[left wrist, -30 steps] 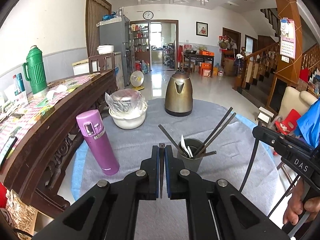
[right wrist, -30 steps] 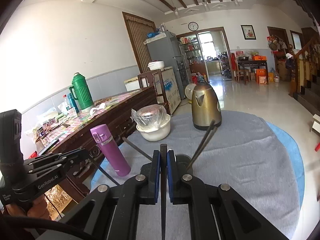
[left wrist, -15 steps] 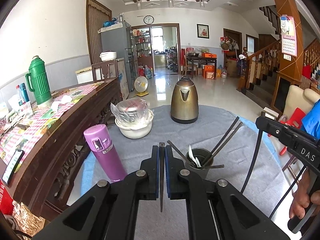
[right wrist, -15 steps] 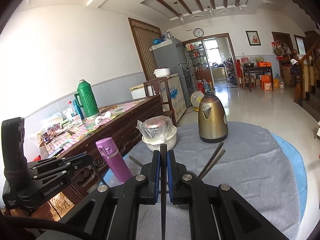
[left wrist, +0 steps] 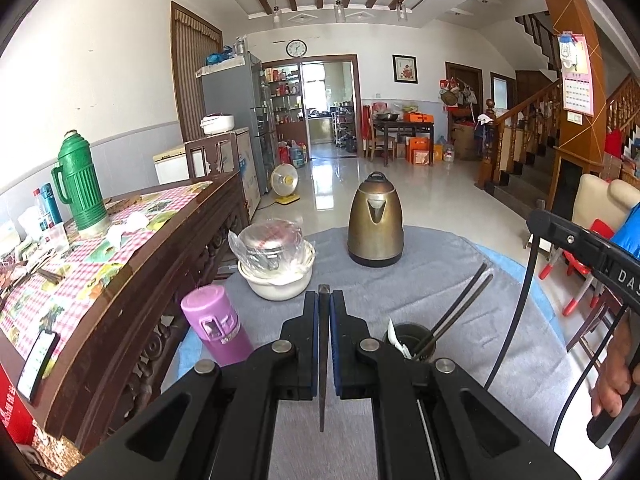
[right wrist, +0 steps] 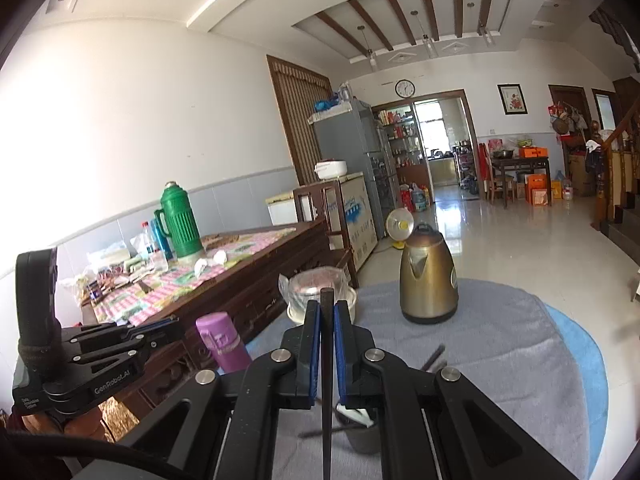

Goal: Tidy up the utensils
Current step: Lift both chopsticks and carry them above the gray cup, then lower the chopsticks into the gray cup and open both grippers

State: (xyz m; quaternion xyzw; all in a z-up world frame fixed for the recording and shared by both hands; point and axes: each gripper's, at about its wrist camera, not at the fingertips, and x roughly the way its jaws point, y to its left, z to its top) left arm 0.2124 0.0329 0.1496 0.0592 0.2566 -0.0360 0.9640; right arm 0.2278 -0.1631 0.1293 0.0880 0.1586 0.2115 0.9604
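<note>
Through the left wrist camera we see our left gripper [left wrist: 324,312] closed tight on a single dark chopstick [left wrist: 322,360], which runs straight back between the blue pads and pokes out just past the tips. Just right of the gripper and slightly below its tips stands the dark utensil cup [left wrist: 408,340] on the grey cloth [left wrist: 452,280], with two chopsticks [left wrist: 460,308] leaning out of it to the right and a white spoon [left wrist: 394,334] at its near rim. Ahead sit a brass kettle [left wrist: 375,224] and a wrapped white bowl [left wrist: 276,264]; to the left, a purple flask [left wrist: 216,324].

Through the right wrist camera, our right gripper [right wrist: 327,320] is likewise clamped on one dark chopstick [right wrist: 326,380]. The cup [right wrist: 362,434] lies below and just right of the fingers, partly hidden by them. The kettle [right wrist: 428,276] stands ahead to the right, the flask [right wrist: 222,340] to the left.
</note>
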